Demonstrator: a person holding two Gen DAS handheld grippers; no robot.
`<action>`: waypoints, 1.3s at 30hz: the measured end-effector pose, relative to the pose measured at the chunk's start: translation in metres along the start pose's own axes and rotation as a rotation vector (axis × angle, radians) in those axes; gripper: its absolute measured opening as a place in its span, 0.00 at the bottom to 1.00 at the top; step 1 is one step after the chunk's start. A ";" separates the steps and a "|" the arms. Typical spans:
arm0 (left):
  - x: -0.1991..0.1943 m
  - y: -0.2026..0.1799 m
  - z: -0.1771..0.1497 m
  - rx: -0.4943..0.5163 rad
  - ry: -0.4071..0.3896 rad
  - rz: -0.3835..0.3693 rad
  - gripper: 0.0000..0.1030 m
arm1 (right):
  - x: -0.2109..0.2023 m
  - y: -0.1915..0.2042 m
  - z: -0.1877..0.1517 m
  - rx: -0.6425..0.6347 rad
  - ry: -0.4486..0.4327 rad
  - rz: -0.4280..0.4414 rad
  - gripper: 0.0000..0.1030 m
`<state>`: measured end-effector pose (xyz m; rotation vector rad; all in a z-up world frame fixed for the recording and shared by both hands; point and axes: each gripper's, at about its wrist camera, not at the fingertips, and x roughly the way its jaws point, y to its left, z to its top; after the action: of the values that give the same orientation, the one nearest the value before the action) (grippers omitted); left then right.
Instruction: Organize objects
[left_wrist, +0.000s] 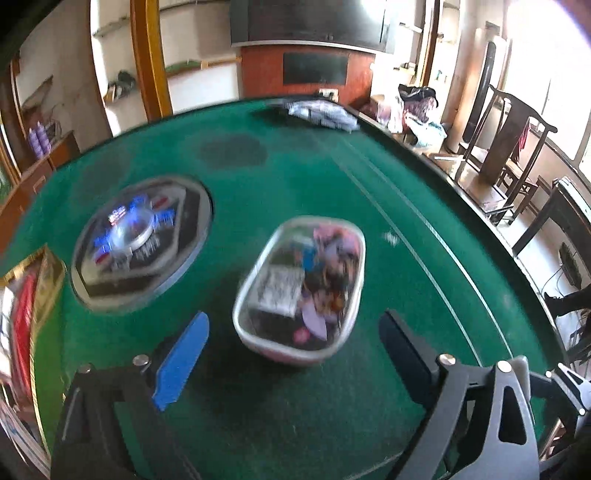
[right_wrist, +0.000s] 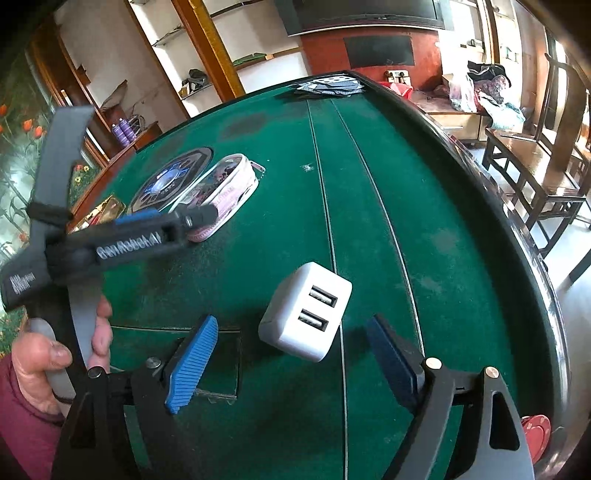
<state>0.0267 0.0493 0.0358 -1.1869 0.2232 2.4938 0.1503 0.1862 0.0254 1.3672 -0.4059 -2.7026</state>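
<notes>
We are holding the right gripper (right_wrist: 291, 358) with its jaws spread wide, gripping nothing. A white two-port USB charger (right_wrist: 306, 311) is lying on the green felt table (right_wrist: 388, 221) between the two fingers, toward their tips, and touching neither. The charger is tilted, its two ports facing up and toward us. Two thin pale lines are running along the felt away from the gripper, and one is passing just beside the charger's right side.

Ahead and to the left of the right gripper, the left gripper (right_wrist: 177, 219) is showing in the right wrist view, with a bare hand (right_wrist: 92, 332) on its grey handle. Its tip is sitting just in front of a lidded oval container (right_wrist: 225, 192).

From the left wrist view, the left gripper (left_wrist: 295, 332) is likewise standing with jaws apart and empty. The clear plastic container (left_wrist: 301, 288) is resting on the felt just ahead of the fingertips, centred between them and holding assorted small items that are too blurred for us to name. To the left of the container, a round control panel (left_wrist: 142, 240) with blue lights is sitting recessed in the table. Far ahead, at the table's far edge, a folded patterned cloth (left_wrist: 321, 112) is lying.
</notes>
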 end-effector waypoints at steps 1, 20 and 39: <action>-0.002 0.001 0.005 0.013 -0.017 0.005 0.91 | 0.000 0.000 0.000 0.000 0.001 0.001 0.85; 0.065 -0.021 0.024 0.142 0.047 0.061 1.00 | 0.004 0.002 0.002 -0.010 -0.010 -0.015 0.87; -0.001 -0.006 -0.009 0.000 0.034 -0.031 0.30 | -0.001 -0.002 0.005 0.059 -0.003 -0.038 0.43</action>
<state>0.0366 0.0521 0.0310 -1.2238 0.2121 2.4490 0.1466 0.1898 0.0287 1.3994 -0.4680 -2.7442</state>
